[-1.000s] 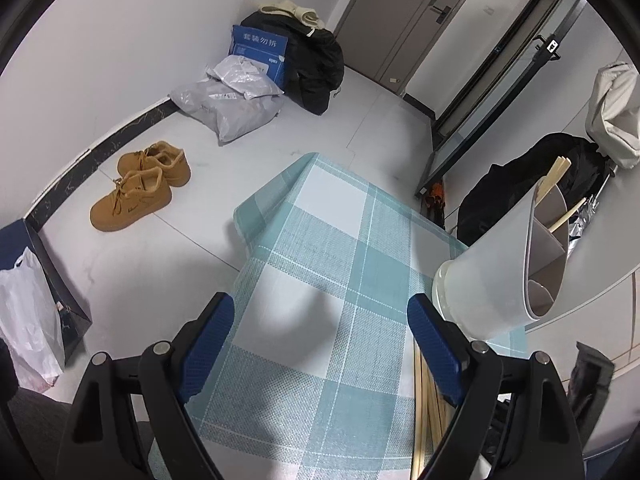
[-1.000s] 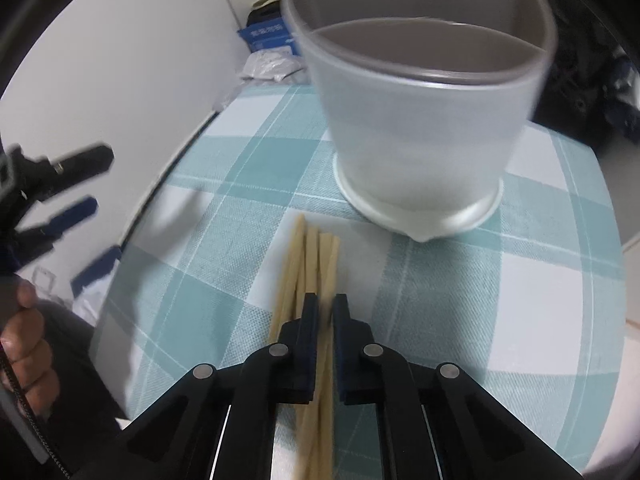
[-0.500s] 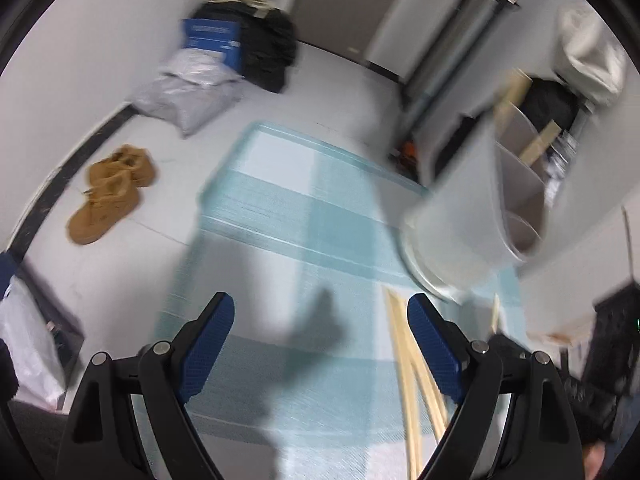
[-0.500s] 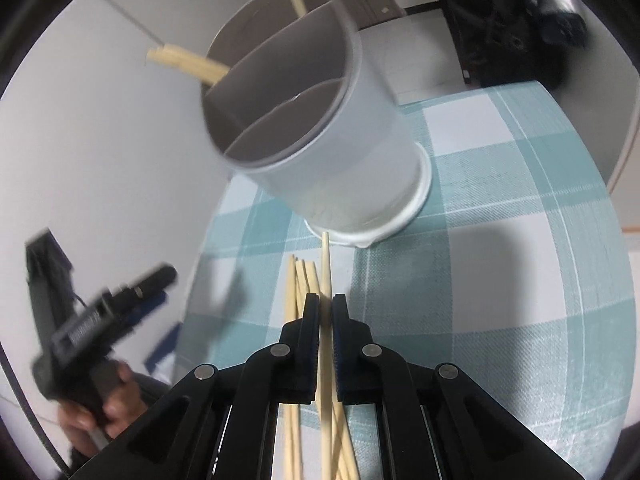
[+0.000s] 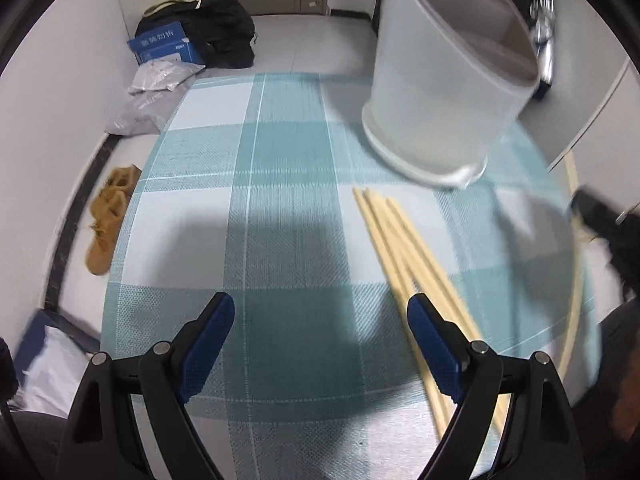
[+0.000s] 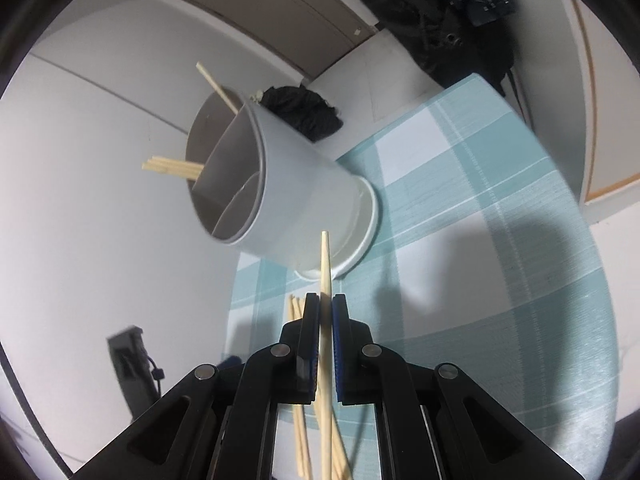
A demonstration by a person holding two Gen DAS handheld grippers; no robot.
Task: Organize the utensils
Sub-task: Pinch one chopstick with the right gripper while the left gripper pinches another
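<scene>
So the right gripper [image 6: 326, 312] has its blue pads pinched tight on a single chopstick [image 6: 325, 264], a pale bamboo-coloured stick, slim and tapering to a blunt tip that pokes out past the fingers toward the holder. It's lifted clear of the cloth, its back end running down between the gripper's arms.

The rest of the loose chopsticks [image 5: 404, 248] lie in a loose bundle on the teal-and-white checked tablecloth [image 5: 280, 184], fanning out a bit toward the near right edge, tips aimed at the holder. Same pale wood, thin and straight.

The utensil holder [image 5: 436, 92] is a whitish, slightly see-through plastic tub with a wider foot ring and grey dividers splitting it into compartments. It sits toward the far right corner of the table. A few chopsticks in the holder [image 6: 176, 167] already lean out over its rim from one compartment; I can't tell exactly how many.

The left gripper [image 5: 320, 320] hangs over the middle of the near edge with its fingers spread wide, nothing between them, the right finger just over the loose bundle.
</scene>
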